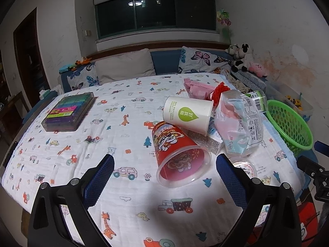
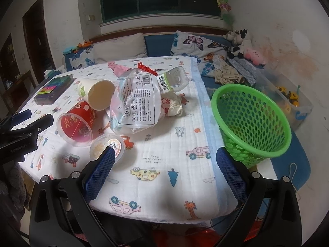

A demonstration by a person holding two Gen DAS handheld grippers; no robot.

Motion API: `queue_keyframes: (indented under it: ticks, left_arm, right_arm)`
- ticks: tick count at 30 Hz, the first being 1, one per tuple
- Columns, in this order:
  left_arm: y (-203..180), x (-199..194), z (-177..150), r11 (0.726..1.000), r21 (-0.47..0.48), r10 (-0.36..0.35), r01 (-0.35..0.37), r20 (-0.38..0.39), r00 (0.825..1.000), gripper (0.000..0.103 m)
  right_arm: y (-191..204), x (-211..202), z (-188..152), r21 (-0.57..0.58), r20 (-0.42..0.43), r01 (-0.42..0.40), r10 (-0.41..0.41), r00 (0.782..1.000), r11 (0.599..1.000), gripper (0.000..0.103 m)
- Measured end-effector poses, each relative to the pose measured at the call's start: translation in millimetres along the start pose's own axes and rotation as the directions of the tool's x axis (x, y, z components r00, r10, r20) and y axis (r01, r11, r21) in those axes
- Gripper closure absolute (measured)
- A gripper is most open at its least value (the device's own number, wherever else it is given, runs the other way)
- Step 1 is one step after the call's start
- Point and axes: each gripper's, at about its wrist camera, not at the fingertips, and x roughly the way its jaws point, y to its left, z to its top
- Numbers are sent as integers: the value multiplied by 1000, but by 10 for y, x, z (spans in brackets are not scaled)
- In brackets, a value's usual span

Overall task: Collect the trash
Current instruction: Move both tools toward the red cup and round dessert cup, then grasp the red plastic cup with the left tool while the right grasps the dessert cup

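A pile of trash lies on the table's patterned cloth (image 1: pixel 127 144). A red plastic cup (image 1: pixel 178 154) lies on its side, mouth toward me, also in the right wrist view (image 2: pixel 76 123). A white paper cup (image 1: pixel 188 114) rests on it. A clear plastic bag (image 1: pixel 240 121), a small round lidded tub (image 2: pixel 108 146), a plastic bottle (image 2: pixel 173 79) and a crumpled wrapper (image 2: pixel 174 107) lie around. A green mesh basket (image 2: pixel 250 121) stands at the table's right edge. My left gripper (image 1: pixel 164 164) is open just before the red cup. My right gripper (image 2: pixel 164 160) is open and empty.
A box of coloured items (image 1: pixel 68 112) lies at the table's far left. Pink packets (image 1: pixel 198 89) and a red net (image 1: pixel 221 90) lie behind the pile. A sofa with butterfly pillows (image 1: pixel 203 60) and plush toys (image 1: pixel 242 56) stands behind the table.
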Motion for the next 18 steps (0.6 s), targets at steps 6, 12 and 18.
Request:
queue_keyframes:
  ticks: [6,12,18]
  left_arm:
    - [23,66,-8,1000,-3,5,-5,-12,1000,7]
    - [81,170,-28,1000,-10,11,-11,-31,999,7]
    - [140,314,-52,1000,0,19,-19,-46,999,8]
  right_arm:
    - [48,45,-1,-9,-3,-16,16,1000,1000,5]
    - [112,93,-3,-21,-7,-42,42,999,999,5]
    - [233,174,-8,-48,-24,-76,75,997,996,5]
